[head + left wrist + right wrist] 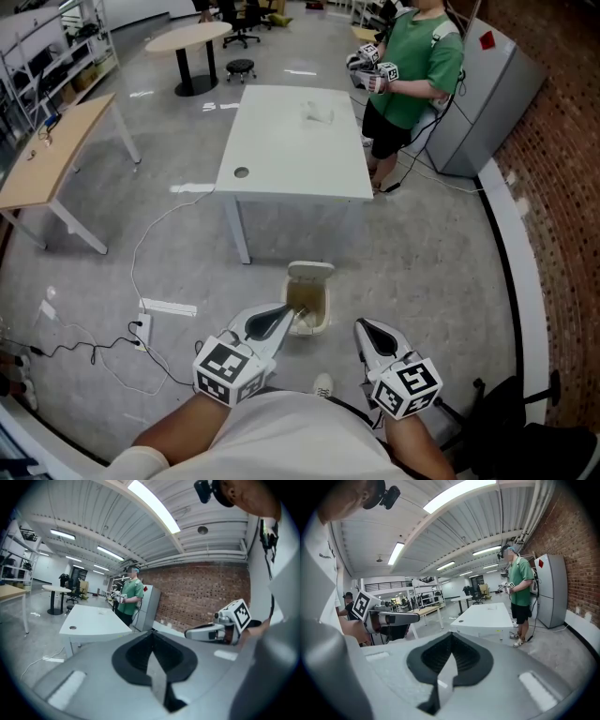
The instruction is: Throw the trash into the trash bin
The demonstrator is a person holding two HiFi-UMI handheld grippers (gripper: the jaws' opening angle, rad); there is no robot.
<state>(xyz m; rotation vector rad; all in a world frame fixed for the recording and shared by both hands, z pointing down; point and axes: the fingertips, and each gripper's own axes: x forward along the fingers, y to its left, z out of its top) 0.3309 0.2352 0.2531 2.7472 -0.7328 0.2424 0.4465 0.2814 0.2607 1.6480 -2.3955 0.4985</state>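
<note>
A small crumpled white piece (319, 113), probably the trash, lies on the far half of the white table (281, 169), well ahead of both grippers and out of their reach. The trash bin (324, 302) stands on the floor at the table's near edge with its lid (309, 272) tipped back, so its mouth faces up to take a drop. It sits just past the tip of the left gripper (289, 309) and ahead and to the left of the right gripper (361, 326). The head view does not show what the bin holds, since the left gripper's tip overlaps its rim. Each gripper view shows the jaws pressed together with nothing between them, on the left (151, 637) and the right (451, 637). Both grippers are held low and close to the body, pointing towards the table. This could be an approach to the piece on the table or the moment after a drop into the bin. A person in a green shirt (417, 66) stands beyond the table's far right corner.
</note>
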